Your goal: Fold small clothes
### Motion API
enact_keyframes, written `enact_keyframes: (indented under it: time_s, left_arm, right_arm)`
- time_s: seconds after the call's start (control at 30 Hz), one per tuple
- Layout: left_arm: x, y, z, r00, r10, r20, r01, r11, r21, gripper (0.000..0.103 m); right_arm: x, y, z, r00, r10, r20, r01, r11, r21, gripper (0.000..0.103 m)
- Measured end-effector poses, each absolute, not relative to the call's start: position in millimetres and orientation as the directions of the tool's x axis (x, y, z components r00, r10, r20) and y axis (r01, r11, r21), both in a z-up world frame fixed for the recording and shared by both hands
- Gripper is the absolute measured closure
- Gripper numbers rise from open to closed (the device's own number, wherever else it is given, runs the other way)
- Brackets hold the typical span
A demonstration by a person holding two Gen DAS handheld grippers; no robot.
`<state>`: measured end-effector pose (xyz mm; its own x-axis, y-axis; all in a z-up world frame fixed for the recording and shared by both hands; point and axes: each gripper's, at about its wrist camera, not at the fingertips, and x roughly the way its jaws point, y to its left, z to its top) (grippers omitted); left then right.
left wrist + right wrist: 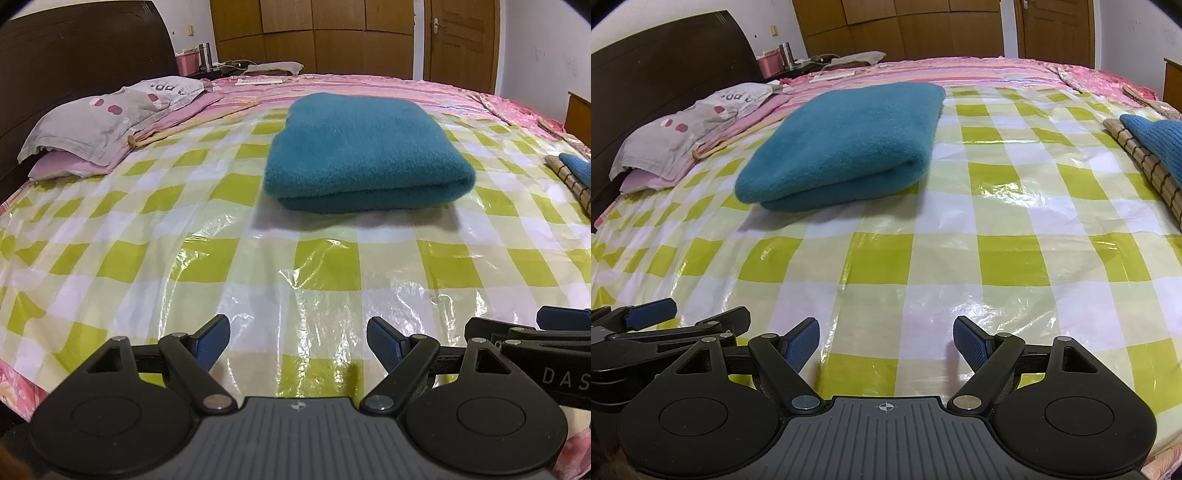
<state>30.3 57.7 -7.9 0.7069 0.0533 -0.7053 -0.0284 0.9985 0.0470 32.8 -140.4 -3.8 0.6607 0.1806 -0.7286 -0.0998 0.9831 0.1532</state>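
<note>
At the far left a dark headboard [74,48] rises behind a grey pillow [107,114] lying on pink bedding, with a thin wooden stick [192,123] resting along the edge of the green-and-white checked plastic sheet [147,236] that covers the bed. Low over the near part of that sheet, the left claw [298,341] has its blue pads spread wide and grips nothing. Ahead of it, roughly mid-bed and well apart from both claws, sits the teal garment [364,147], already doubled over into a thick, soft bundle with its rounded fold facing the cameras. Just beside the left claw, the right claw [886,339] hangs at about the same height, its pads likewise spread and empty. Farther right, near the bed's edge, a blue knitted piece [1156,142] lies on a woven bamboo mat [1141,162], and judging by the neat bundle it may be the next item to fold. The risks from here come mostly from the surface: the glossy, wrinkled plastic looks slick, so a pinch that catches the sheet along with the cloth could drag the whole cover and shift the folded garment. The plush bundle also looks springy; a nudge from a passing claw could let its top layer slide open. Reaching right for the knit, a grab that catches only one layer would likely bunch it instead of lifting it flat, and the mat beneath could snag or come up too.
</note>
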Motion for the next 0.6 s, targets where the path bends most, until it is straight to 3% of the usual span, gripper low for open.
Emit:
enact_keyframes:
  time_s: [0.6]
  left_arm:
    - [28.9, 55.8, -7.7, 0.714, 0.064, -0.698, -0.022, 0.997, 0.070, 0.016]
  right_arm:
    - [31.6, -140.0, -2.6, 0.664, 0.170, -0.728, -0.096, 0.985, 0.143, 0.021]
